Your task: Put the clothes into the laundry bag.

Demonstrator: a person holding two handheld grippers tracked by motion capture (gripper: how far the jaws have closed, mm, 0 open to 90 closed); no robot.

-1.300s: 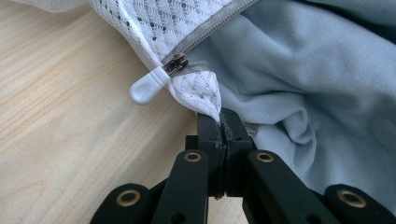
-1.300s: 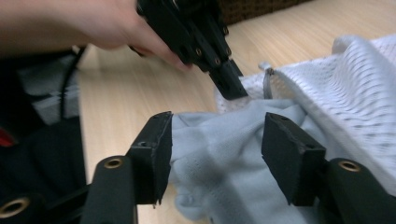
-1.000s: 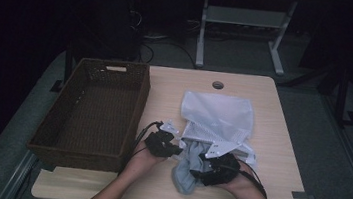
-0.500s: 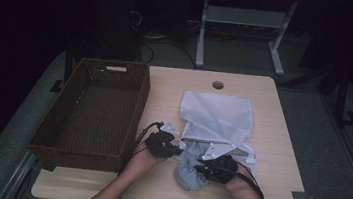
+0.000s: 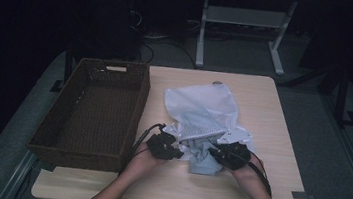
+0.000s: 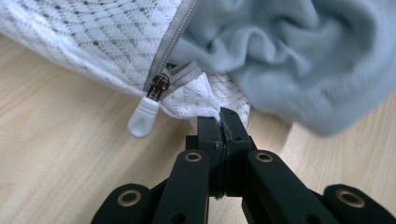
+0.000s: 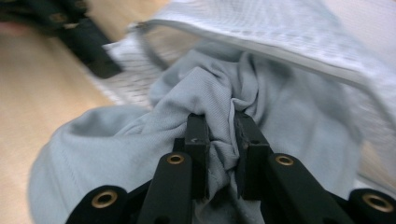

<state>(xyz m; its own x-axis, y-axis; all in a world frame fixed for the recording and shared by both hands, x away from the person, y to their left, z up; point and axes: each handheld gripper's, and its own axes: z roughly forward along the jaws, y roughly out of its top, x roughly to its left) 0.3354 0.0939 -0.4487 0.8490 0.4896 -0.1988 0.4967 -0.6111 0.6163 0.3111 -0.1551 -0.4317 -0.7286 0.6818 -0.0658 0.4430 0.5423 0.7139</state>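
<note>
Near edge: right gripper has just closed, clamping grey cloth | left gripper pinches mesh bag mouth by zipper | step: pulling cloth out | next: draw nearward | far left: basket

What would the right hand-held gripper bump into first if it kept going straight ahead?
More of the grey-blue cloth it already pinches. The right hand-held gripper points into that bunch; just beyond it looks like the white mesh bag's open edge, though depth is hard to judge.
</note>
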